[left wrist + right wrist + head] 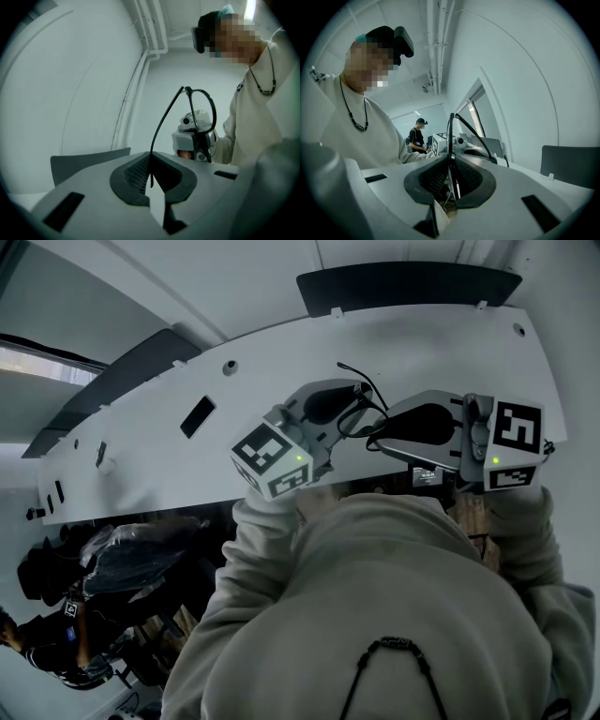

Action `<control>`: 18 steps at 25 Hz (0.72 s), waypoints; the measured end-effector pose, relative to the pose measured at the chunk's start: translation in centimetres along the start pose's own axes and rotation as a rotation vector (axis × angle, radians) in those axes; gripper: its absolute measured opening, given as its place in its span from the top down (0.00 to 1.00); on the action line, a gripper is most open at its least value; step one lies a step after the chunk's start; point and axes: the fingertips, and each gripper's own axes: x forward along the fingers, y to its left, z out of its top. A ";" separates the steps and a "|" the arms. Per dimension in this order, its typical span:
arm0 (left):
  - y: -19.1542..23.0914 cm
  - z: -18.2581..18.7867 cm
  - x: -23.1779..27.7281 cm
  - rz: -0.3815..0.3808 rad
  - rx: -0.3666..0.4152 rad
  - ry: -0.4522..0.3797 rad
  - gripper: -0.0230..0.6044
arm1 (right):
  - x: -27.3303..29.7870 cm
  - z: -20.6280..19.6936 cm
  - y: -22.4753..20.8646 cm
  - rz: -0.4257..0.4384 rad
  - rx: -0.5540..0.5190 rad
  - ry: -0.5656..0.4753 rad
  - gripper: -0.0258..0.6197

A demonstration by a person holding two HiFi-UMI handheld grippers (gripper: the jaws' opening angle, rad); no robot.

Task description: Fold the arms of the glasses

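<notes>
The left gripper (pixel 151 161), low centre in its own view, is pinched tight on the thin black arm (pixel 164 123) of the black thin-rimmed glasses (pixel 214 108), while the right gripper (pixel 452 164) clamps their front rim (pixel 450 136) mid-frame, apparently steadying it so the arm can hinge inward.

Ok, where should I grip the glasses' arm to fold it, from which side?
Grip the arm near its free tip, end-on, as the left hand-held gripper does: a thin rod standing out from the hinge, so the tip likely gives most leverage. The right hand-held gripper clamps the frame rim.
</notes>
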 end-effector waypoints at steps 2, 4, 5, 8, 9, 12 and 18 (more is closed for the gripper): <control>-0.4 -0.1 0.0 -0.019 -0.022 -0.014 0.95 | 0.0 0.0 0.0 0.003 -0.007 -0.005 0.87; -0.6 -0.1 0.0 -0.031 -0.035 -0.027 0.95 | 0.0 0.1 0.2 0.009 -0.013 -0.007 0.87; -0.7 -0.1 -0.1 -0.031 -0.037 -0.030 0.95 | 0.0 0.1 0.3 0.010 -0.013 -0.008 0.87; 0.1 0.0 -0.8 0.029 -0.003 -0.027 0.95 | 0.1 0.2 0.2 0.006 -0.006 -0.007 0.87; 0.4 0.1 -1.1 0.057 0.015 -0.026 0.95 | 0.1 0.1 0.2 0.006 -0.002 -0.005 0.87; 0.2 0.5 -1.5 0.068 0.051 -0.008 0.95 | 0.0 0.1 0.3 0.019 0.006 -0.008 0.87; -1.8 0.4 -0.8 -0.023 0.027 -0.017 0.95 | 0.1 0.7 0.4 0.011 -0.010 -0.029 0.87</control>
